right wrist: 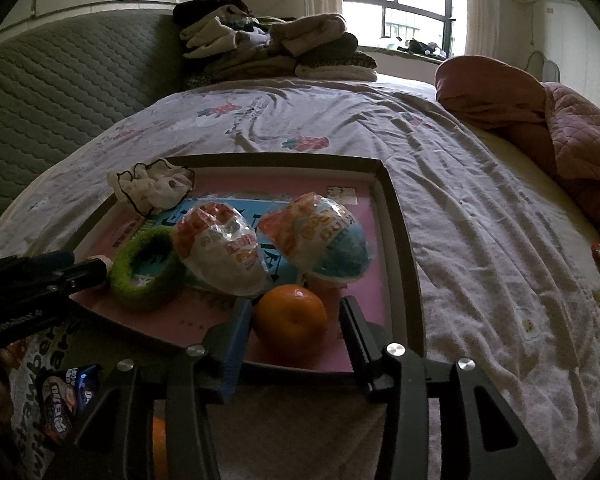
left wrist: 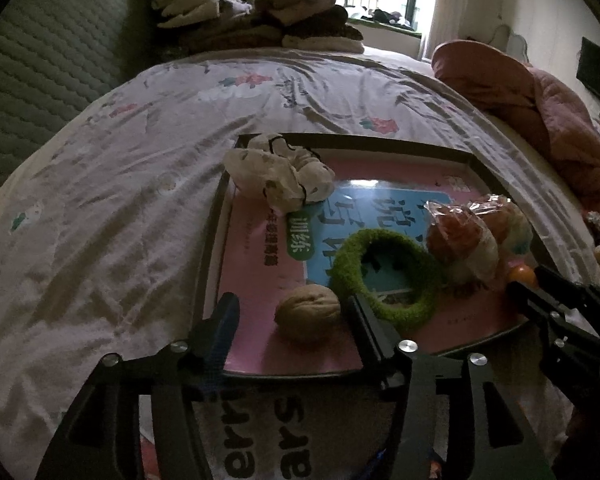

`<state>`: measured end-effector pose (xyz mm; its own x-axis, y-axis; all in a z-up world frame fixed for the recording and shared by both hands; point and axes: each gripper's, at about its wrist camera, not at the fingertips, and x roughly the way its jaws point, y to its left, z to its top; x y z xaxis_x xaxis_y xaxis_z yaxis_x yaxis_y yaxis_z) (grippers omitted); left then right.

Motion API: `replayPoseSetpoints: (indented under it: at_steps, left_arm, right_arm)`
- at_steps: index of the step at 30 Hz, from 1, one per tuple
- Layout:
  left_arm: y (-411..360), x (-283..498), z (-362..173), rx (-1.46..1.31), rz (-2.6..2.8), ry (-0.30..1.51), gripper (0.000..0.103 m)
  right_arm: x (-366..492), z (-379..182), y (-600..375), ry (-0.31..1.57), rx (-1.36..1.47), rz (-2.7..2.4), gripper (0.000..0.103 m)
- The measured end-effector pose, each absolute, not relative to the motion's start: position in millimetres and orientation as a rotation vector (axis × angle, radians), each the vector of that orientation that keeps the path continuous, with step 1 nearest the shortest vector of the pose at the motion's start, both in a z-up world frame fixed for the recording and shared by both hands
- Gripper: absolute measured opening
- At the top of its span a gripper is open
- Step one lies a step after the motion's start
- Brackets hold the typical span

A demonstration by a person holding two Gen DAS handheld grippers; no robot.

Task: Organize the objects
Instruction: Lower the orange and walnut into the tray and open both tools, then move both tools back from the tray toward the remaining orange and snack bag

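Walnut (left wrist: 308, 312) between open left claw (left wrist: 294, 316); orange (right wrist: 290, 320) between open right claw (right wrist: 294, 320).

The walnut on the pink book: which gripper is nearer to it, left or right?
Left. The left gripper has its open fingers on either side of the walnut; the right gripper is open around the orange, farther off.

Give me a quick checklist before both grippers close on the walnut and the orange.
1. Left gripper open: ok.
2. Walnut between its fingers: ok.
3. Right gripper open: ok.
4. Orange between its fingers: ok.
5. Green hair tie clear of the left gripper's right finger: not ok, it looks to touch.
6. Wrapped egg toy clear of the orange: cannot tell, they overlap in view.
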<state>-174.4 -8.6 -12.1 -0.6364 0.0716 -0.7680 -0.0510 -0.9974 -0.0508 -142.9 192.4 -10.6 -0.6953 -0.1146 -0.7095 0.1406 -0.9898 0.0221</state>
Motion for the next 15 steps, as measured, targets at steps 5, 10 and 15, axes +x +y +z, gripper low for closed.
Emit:
replayPoseSetpoints:
  at_steps: [5,10,15]
  left_arm:
    - [-8.6,-172.3,-9.6,-1.300,2.791,-0.018,0.061]
    - [-7.4,-169.6,-6.0,-1.283,2.808,-0.002,0.063]
    - [-4.7,-164.3,1.1,-1.240,2.834,0.042,0.066]
  right_arm:
    - [-143.0,-9.8,192.7,0.057,1.150,-2.771,0.052]
    - [-142.4,-6.1,191.6,0.066,1.129,-2.785,0.052]
    - [-139.4,-0.7,192.7,0.058,1.094,-2.795,0.056]
